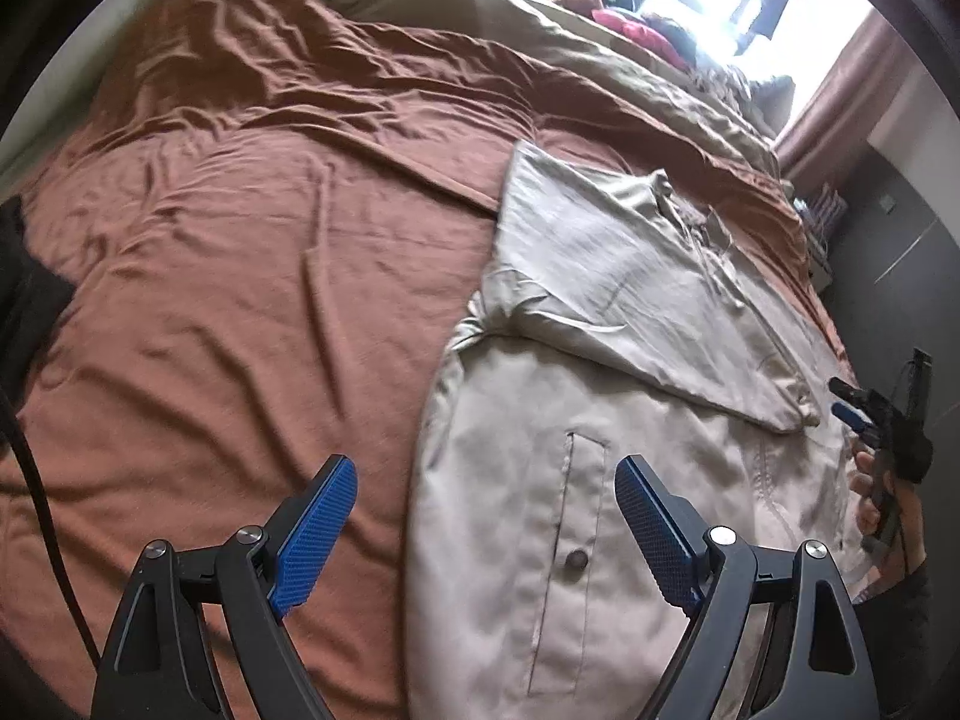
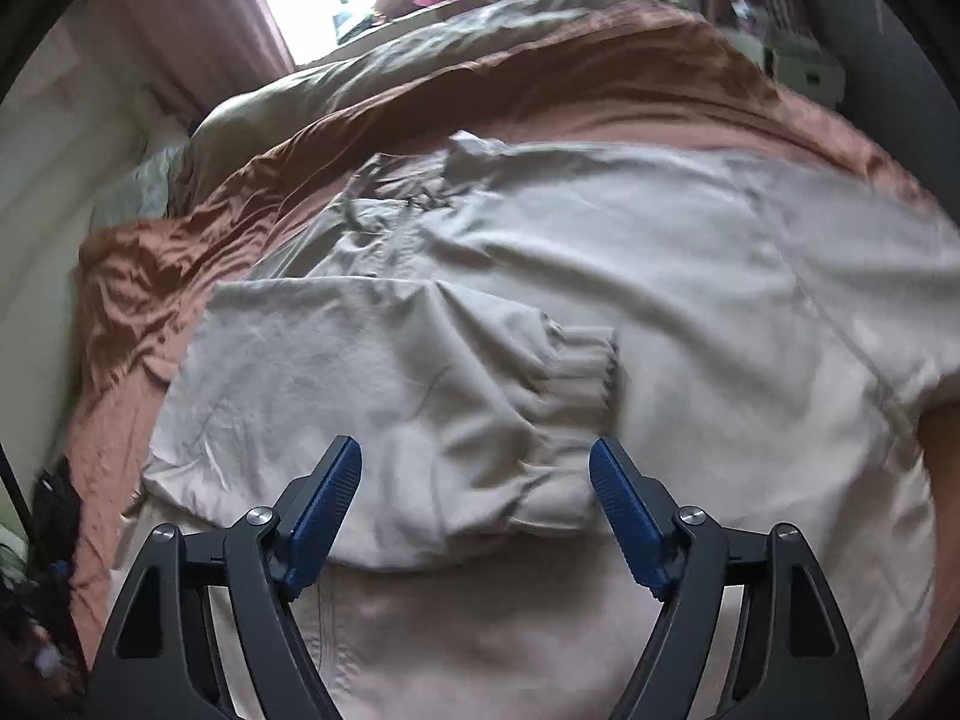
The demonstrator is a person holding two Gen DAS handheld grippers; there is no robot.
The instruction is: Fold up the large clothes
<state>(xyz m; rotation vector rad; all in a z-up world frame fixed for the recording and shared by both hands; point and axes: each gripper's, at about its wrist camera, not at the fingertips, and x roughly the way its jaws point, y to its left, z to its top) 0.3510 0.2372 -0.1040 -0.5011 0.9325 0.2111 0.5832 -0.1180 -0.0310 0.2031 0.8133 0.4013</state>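
1. Beige jacket (image 1: pixel 600 480) spread on rust-brown bed sheet (image 1: pixel 240 300), one sleeve (image 2: pixel 420 420) folded across its body.
2. Left hand-held gripper (image 1: pixel 486 516) wide apart, empty.
3. Right hand-held gripper (image 2: pixel 475 501) wide above sleeve cuff (image 2: pixel 585 372), gripping nothing.

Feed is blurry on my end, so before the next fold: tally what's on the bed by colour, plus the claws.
Beige jacket: 1
Rust-brown bedsheet: 1
Olive duvet: 1
Pink cloth by the window: 1
Blue-padded claws, both open: 2, left claw, right claw
Total: 6
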